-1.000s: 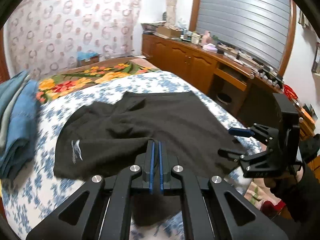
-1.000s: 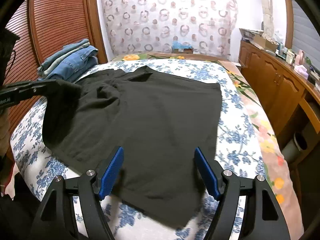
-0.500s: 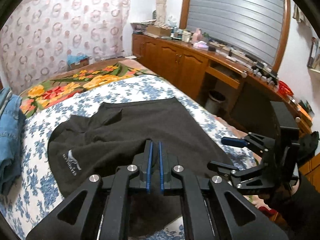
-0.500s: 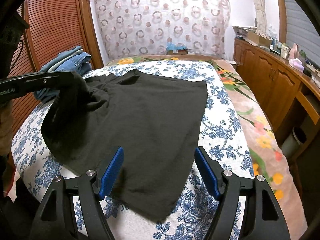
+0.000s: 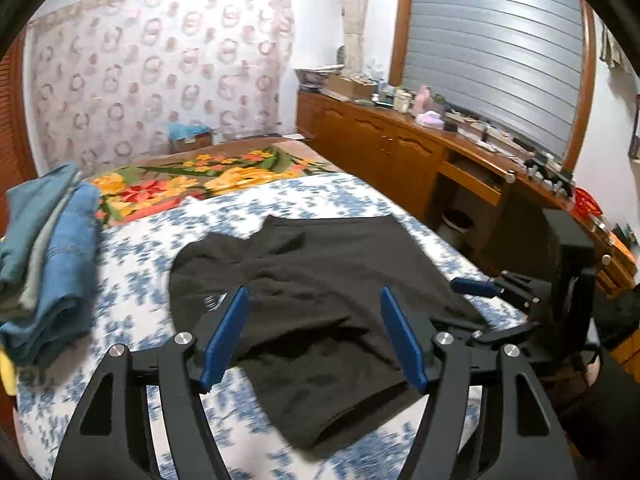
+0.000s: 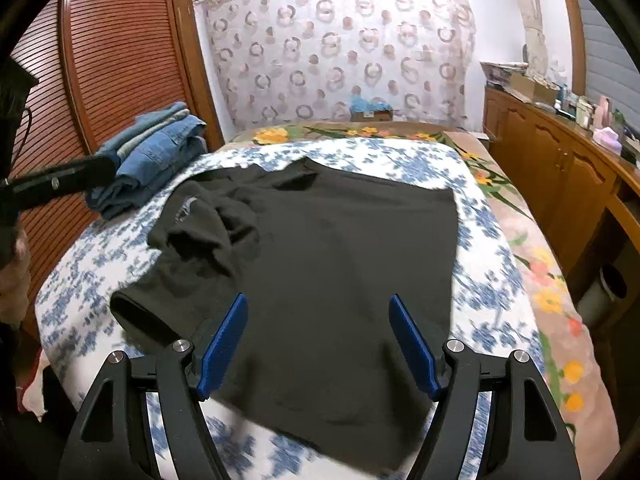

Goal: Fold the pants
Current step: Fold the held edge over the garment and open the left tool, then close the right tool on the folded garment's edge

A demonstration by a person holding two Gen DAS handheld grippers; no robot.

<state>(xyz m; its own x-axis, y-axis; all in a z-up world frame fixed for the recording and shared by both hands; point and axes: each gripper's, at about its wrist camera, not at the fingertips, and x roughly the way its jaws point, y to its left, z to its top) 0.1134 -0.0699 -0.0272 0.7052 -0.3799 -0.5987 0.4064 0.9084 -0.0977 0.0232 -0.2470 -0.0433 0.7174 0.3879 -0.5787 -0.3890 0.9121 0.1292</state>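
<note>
The black pants [image 6: 320, 264] lie on the bed [image 6: 492, 280] — rumpled at one side. The left gripper [image 5: 314, 332], just opened, and right gripper [image 6: 318, 344] are empty; wrinkles should be smoothed before another fold is made.

From my left camera the blue-flowered bedspread [image 5: 132, 292] smears with motion blur, and the small white print on the black pants [image 5: 320, 280] is unreadable. The clutter on the wooden counter [image 5: 460, 140] is too small to identify. The jeans stack [image 5: 44, 264] runs off the frame's left edge.
</note>
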